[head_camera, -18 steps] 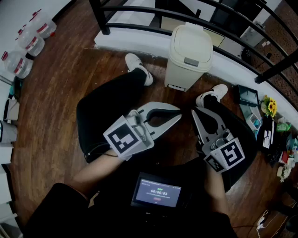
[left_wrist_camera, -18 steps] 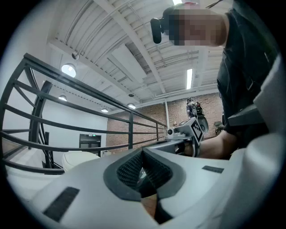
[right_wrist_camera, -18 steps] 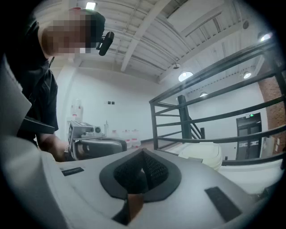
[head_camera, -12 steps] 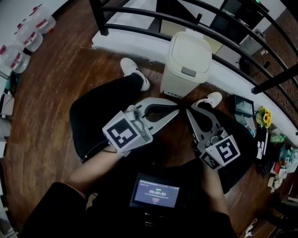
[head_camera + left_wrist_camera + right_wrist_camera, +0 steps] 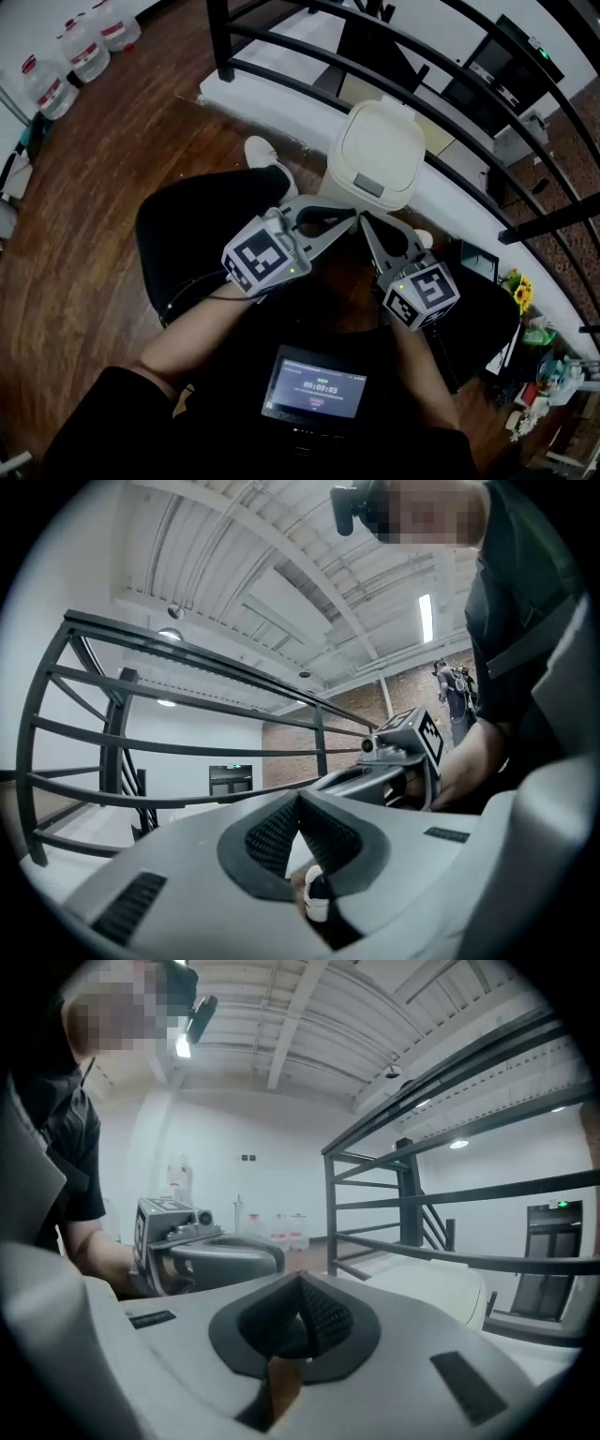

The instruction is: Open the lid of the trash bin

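Left gripper [image 5: 350,219] and right gripper [image 5: 367,225], fingers [image 5: 267,841] pressed together, sit just short of the trash bin [image 5: 380,150]; its front latch [image 5: 367,187] seems equally near both.

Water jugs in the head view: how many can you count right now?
3, all in the top left corner: the nearest jug, the middle jug and the farthest jug, cut off by the picture's edge. More may be out of frame.

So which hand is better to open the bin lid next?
Probably right: the right hand-held gripper points straight at the grey button on the trash bin, while the left hand-held gripper points sideways.
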Tool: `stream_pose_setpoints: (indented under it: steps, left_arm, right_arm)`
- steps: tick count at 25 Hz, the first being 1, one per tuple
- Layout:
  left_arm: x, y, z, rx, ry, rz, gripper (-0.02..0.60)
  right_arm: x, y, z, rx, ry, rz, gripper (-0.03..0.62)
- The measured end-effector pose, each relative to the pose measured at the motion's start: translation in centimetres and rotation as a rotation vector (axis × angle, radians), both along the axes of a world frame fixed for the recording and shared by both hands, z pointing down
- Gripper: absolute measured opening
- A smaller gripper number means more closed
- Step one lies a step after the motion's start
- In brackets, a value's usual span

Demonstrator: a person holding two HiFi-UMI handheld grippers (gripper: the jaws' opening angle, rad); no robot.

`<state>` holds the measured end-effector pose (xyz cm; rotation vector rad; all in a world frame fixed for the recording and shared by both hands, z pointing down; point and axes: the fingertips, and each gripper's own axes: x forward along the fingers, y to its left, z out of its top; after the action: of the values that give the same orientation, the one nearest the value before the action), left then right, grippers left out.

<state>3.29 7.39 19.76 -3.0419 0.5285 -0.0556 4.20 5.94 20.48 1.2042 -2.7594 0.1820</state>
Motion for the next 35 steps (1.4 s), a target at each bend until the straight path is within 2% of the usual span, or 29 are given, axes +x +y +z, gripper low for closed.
stream_pose_setpoints:
  steps: [6, 9, 12, 17, 21, 27, 35]
  left_arm:
    - [0.7, -3.3, 3.6, -0.024, -0.009, -0.056, 0.009]
    - [0.3, -4.9, 5.2, -0.039, 0.028, -0.088, 0.009]
    - [-0.2, -6.3, 6.8, -0.033, 0.067, -0.101, 0.011]
    - [0.6, -8.3, 12.0, -0.102, 0.021, -0.094, 0.011]
    - [0.5, -10.0, 15.9, -0.145, 0.012, -0.111, 0.011]
    - [1.0, -11.8, 20.7, -0.193, -0.037, -0.144, 0.015]
    - [1.1, -12.9, 27.8, -0.284, -0.125, -0.173, 0.034]
  right_arm:
    - [0.2, -3.5, 4.3, -0.022, -0.075, 0.030, 0.008]
    - [0.1, -4.7, 7.7, -0.058, -0.116, 0.040, 0.009]
    - [-0.3, -5.6, 11.3, -0.078, -0.102, 0.027, 0.009]
    - [-0.4, -7.3, 18.8, -0.166, -0.070, 0.012, 0.008]
    - [-0.2, -9.1, 23.7, -0.227, -0.078, 0.027, 0.009]
    - [0.2, -10.4, 28.8, -0.296, -0.079, 0.055, 0.009]
    - [2.4, -11.3, 34.7, -0.381, -0.069, 0.139, 0.009]
